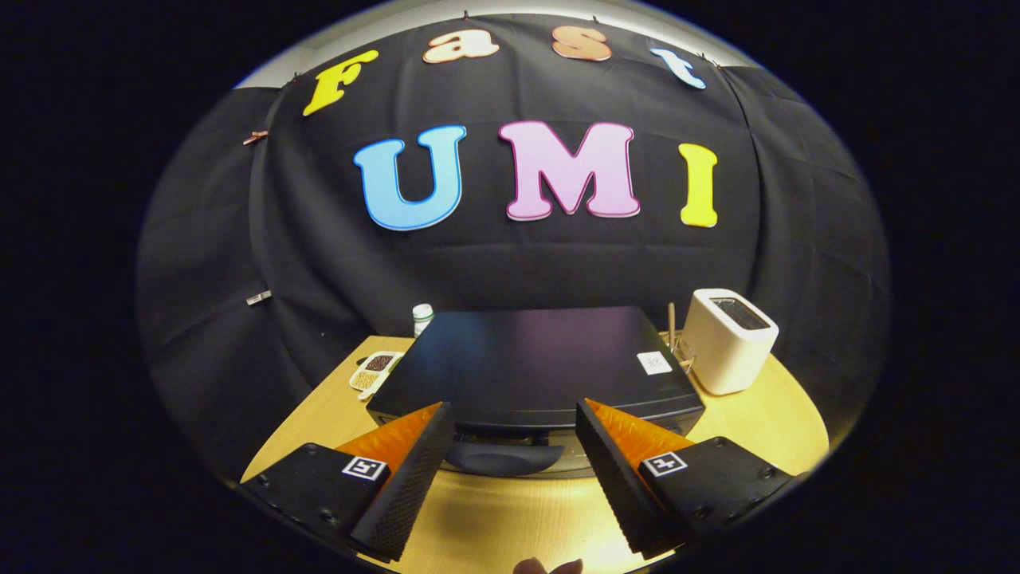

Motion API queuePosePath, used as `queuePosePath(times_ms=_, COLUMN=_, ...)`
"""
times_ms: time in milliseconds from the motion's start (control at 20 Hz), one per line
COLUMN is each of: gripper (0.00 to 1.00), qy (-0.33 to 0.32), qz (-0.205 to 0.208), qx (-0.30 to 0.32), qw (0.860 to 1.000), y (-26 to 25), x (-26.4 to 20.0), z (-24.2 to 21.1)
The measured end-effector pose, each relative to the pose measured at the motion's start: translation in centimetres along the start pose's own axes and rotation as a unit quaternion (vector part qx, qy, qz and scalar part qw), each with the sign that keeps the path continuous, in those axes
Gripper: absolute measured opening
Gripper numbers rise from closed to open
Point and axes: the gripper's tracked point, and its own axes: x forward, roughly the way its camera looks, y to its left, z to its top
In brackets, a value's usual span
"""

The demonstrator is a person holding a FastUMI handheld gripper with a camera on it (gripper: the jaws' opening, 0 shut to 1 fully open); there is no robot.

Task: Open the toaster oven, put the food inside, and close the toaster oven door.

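Note:
A black toaster oven (526,359) stands on the round wooden table (781,422), seen from above and in front. Its flat top fills the space just beyond my fingertips. Its dark curved door handle (502,458) sticks out from the front, in the gap between my two fingers. My gripper (514,408) is open and wide, with one finger on each side of the handle and neither touching it. Nothing is held. I cannot tell from this angle whether the door stands open or closed.
A white pop-up toaster (729,339) stands right of the oven, with thin wooden sticks (672,327) beside it. Left of the oven are a small divided dish of grains (374,371) and a white bottle (422,317). A person's fingertips (546,566) show below my fingers.

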Motion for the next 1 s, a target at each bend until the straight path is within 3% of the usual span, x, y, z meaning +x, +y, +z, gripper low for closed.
queuePosePath(times_ms=250, gripper=1.0, qy=0.053, qz=-0.021, qx=0.012, qw=0.998, y=0.3, x=2.9, z=-3.5)
queuePosePath(times_ms=550, gripper=0.97, qy=0.053, qz=-0.066, qx=-0.009, qw=0.996, y=0.0, x=3.5, z=-3.7)
queuePosePath(times_ms=1000, gripper=0.97, qy=0.061, qz=-0.066, qx=-0.001, qw=0.996, y=0.1, x=1.3, z=-6.0)
